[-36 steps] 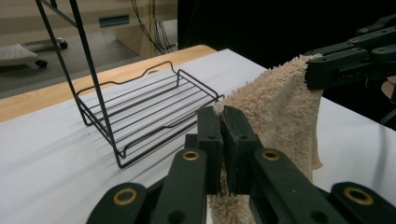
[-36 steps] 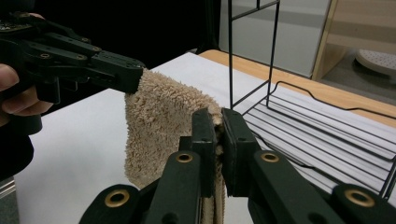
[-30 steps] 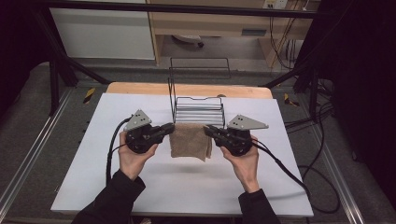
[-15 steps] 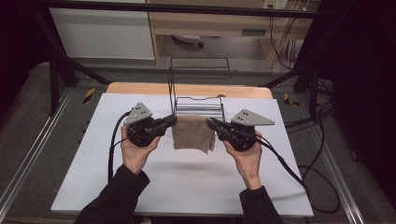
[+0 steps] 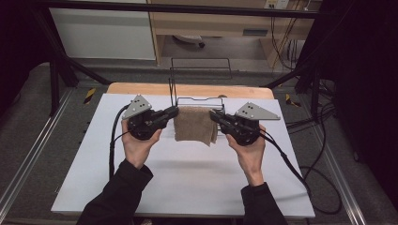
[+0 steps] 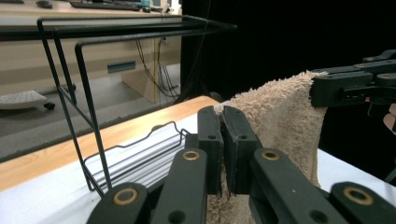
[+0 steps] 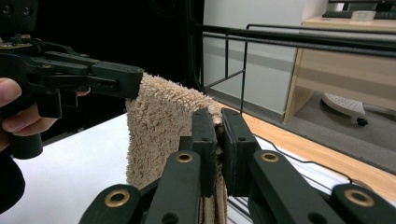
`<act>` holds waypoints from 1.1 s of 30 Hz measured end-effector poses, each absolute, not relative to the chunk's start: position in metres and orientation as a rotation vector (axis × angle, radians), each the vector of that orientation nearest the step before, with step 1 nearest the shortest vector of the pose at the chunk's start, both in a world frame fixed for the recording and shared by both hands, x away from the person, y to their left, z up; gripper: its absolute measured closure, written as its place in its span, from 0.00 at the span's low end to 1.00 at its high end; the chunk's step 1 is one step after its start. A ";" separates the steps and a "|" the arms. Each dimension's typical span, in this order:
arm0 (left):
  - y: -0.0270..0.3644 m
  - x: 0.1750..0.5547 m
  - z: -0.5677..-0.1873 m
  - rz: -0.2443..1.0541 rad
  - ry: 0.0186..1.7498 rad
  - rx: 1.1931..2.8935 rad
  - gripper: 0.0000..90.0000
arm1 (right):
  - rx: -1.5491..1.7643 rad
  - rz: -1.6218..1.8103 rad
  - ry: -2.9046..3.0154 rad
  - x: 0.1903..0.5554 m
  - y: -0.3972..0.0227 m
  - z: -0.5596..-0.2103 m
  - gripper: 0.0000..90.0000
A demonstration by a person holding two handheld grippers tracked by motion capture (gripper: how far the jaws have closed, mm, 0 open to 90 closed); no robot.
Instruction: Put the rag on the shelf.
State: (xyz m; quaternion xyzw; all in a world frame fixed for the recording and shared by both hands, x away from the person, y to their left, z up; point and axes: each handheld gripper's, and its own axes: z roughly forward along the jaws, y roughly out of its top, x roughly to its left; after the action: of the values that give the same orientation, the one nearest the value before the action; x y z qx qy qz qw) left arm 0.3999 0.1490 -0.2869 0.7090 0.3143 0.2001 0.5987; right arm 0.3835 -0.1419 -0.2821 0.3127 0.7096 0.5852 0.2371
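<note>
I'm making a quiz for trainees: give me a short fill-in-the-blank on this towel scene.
1. The left gripper and right gripper each pinch a top ____ of the towel.
2. The towel's colour is ____.
3. Behind the towel stands a black ____ rack.
4. The towel hangs ____ the two grippers.

Missing words: corner; beige; wire; between

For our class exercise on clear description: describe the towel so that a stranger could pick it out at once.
Start at the white table, just before the black wire rack. There a small beige towel hangs between two black hand-held grippers: the one soft, fuzzy thing among hard metal and plastic.
</note>
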 end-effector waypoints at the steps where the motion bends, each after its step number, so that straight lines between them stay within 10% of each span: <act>1: 0.149 0.400 -0.286 0.464 0.727 1.642 0.96 | 0.856 1.606 1.941 0.384 -0.142 -0.281 0.94; 33: 0.143 0.420 -0.245 0.524 0.692 1.522 0.96 | 0.808 1.618 1.803 0.403 -0.142 -0.238 0.94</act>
State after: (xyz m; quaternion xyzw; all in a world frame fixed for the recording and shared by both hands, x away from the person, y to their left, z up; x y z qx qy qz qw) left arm 0.4196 0.1432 -0.2450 0.6674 0.3034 0.2296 0.6401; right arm 0.4029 -0.1422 -0.2384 0.3030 0.6758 0.6063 0.2897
